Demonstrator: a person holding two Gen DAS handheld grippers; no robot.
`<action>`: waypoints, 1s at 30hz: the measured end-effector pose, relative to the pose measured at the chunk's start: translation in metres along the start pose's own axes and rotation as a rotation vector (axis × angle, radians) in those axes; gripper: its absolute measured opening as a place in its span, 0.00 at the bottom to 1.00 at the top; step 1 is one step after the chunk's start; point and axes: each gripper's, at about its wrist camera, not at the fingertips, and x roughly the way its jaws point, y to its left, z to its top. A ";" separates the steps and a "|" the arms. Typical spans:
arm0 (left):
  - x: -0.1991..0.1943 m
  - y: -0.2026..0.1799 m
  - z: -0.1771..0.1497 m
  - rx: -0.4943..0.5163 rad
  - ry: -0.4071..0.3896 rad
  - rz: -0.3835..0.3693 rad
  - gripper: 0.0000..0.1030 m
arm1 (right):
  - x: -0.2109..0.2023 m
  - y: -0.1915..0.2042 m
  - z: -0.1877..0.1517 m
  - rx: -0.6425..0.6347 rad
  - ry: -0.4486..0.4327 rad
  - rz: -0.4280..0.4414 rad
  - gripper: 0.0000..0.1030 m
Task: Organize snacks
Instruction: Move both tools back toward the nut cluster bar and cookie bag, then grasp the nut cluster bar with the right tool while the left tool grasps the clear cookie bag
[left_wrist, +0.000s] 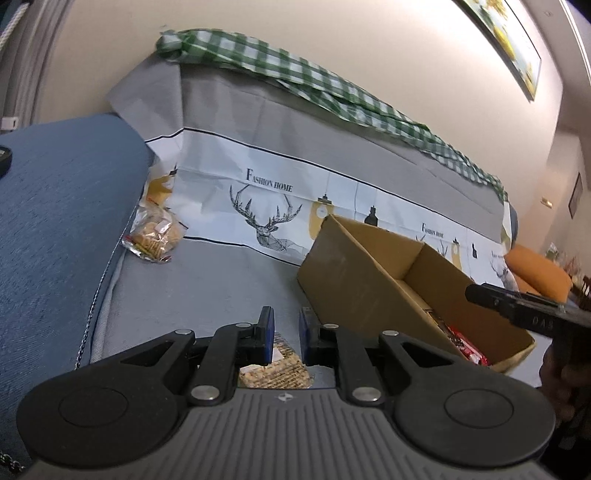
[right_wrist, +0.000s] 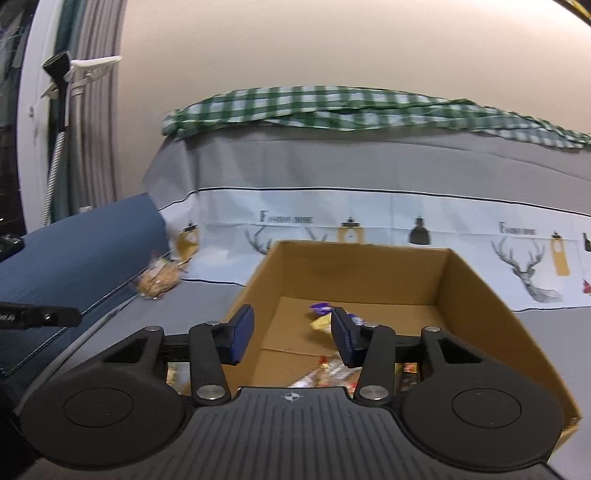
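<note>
Left gripper (left_wrist: 286, 336): jaws narrow, cracker packet (left_wrist: 275, 369) low centre beneath them, grip unclear | Right gripper (right_wrist: 291, 338): wide, empty, over cardboard box (right_wrist: 476, 295) | Second cracker bag (left_wrist: 155, 236): mid-left by blue cushion (left_wrist: 55, 206) | Advice: confirm hold, lift clear of box wall, release inside.

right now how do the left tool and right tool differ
The left tool hangs over a cracker pack on the grey cover, fingers narrowly apart. The right tool is spread wide above the cardboard box of snacks. Both have blue pads and grip nothing.
</note>
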 end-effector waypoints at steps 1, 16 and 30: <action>0.000 0.002 0.001 -0.009 0.004 0.003 0.17 | 0.000 0.004 0.000 -0.012 -0.005 0.006 0.46; 0.002 0.032 0.007 -0.195 -0.008 0.068 0.48 | 0.012 0.127 -0.029 -0.261 -0.074 0.266 0.62; 0.017 0.036 0.009 -0.215 0.003 0.189 0.61 | 0.102 0.152 -0.057 -0.206 0.166 0.218 0.90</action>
